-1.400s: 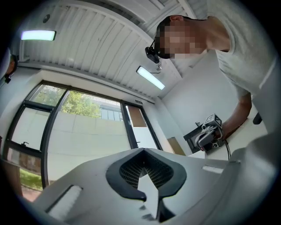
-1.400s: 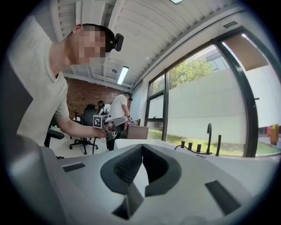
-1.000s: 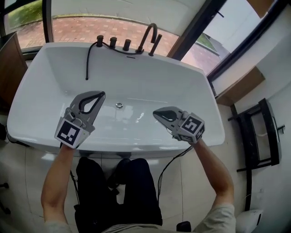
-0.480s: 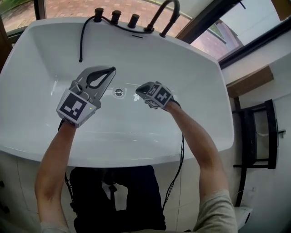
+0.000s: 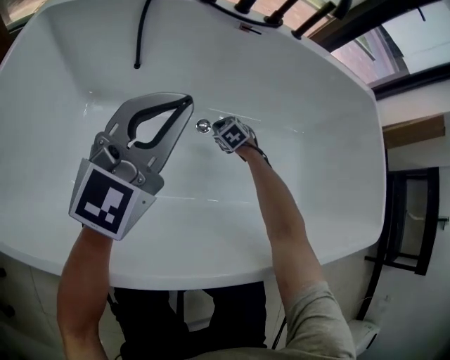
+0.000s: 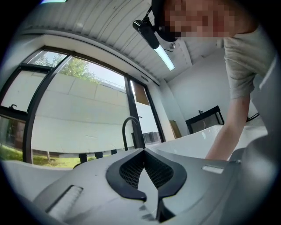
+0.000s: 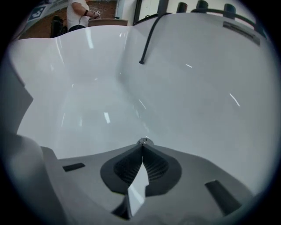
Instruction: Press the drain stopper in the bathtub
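Note:
The small chrome drain stopper (image 5: pixel 203 126) sits in the floor of the white bathtub (image 5: pixel 316 140). My right gripper (image 5: pixel 216 127) is reached deep into the tub, shut and empty, its tips right at the stopper's right edge. In the right gripper view the stopper (image 7: pixel 143 141) peeks out just past the closed tips of the right gripper (image 7: pixel 142 148); whether they touch is unclear. My left gripper (image 5: pixel 184 100) hovers high above the tub's left side, shut on nothing. In the left gripper view the left gripper (image 6: pixel 143 150) points up toward the windows.
A black hose (image 5: pixel 140 35) hangs down the far wall of the tub, below black tap fittings (image 5: pixel 281 10) on the rim. The hose (image 7: pixel 149 39) and fittings (image 7: pixel 202 6) also show in the right gripper view. A dark rack (image 5: pixel 411 218) stands to the right.
My right gripper has gone forward and down into the tub, from the near rim to the drain stopper. The left gripper has stayed above the tub's left side, now larger in view.

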The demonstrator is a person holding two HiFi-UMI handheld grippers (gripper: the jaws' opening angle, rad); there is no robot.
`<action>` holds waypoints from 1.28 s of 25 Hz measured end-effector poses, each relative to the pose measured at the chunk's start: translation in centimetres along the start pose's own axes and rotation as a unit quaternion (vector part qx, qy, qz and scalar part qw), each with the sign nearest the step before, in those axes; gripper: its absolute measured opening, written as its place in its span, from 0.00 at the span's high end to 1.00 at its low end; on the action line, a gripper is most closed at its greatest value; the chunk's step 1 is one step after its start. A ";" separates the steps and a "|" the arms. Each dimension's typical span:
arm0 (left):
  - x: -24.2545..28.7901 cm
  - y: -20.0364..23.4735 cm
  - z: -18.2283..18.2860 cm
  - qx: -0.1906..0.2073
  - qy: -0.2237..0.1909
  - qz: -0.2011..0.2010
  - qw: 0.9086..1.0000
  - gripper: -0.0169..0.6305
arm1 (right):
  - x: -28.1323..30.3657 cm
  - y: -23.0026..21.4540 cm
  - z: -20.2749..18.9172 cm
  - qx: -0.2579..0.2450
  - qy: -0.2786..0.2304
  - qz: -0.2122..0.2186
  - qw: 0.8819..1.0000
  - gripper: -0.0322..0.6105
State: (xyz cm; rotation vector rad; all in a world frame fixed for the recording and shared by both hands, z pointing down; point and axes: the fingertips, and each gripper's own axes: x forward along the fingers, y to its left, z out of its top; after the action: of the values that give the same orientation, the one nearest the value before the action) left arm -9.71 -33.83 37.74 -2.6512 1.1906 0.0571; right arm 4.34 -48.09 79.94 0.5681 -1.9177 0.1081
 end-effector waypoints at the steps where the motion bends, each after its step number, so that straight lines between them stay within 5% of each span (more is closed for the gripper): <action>1: 0.0 -0.2 -0.1 -0.001 0.000 -0.004 1.000 0.99 | 1.3 0.1 -0.5 0.012 0.000 -0.002 1.000 0.95; 8: 0.7 -1.6 -0.2 0.023 -0.003 -0.032 0.999 0.99 | 7.5 -1.5 -2.4 0.037 -0.013 -0.046 0.998 0.95; 21: 0.9 -1.3 -1.1 0.027 0.010 -0.035 0.999 0.99 | 13.1 -0.4 -4.0 0.026 0.011 -0.032 0.999 0.94; 27: 1.5 -1.8 -2.0 0.016 0.016 -0.047 0.999 0.99 | 14.1 -0.5 -4.3 0.052 0.090 -0.007 0.995 0.94; 32: 1.2 -3.3 -1.2 0.069 0.006 -0.072 0.995 0.99 | 11.3 -1.5 -4.2 0.069 0.089 -0.010 0.994 0.94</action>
State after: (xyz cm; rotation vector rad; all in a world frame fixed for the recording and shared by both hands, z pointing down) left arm -6.50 -32.89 39.44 -2.6101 0.9652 -0.0644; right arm 5.09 -51.86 91.46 0.6493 -1.7401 0.2716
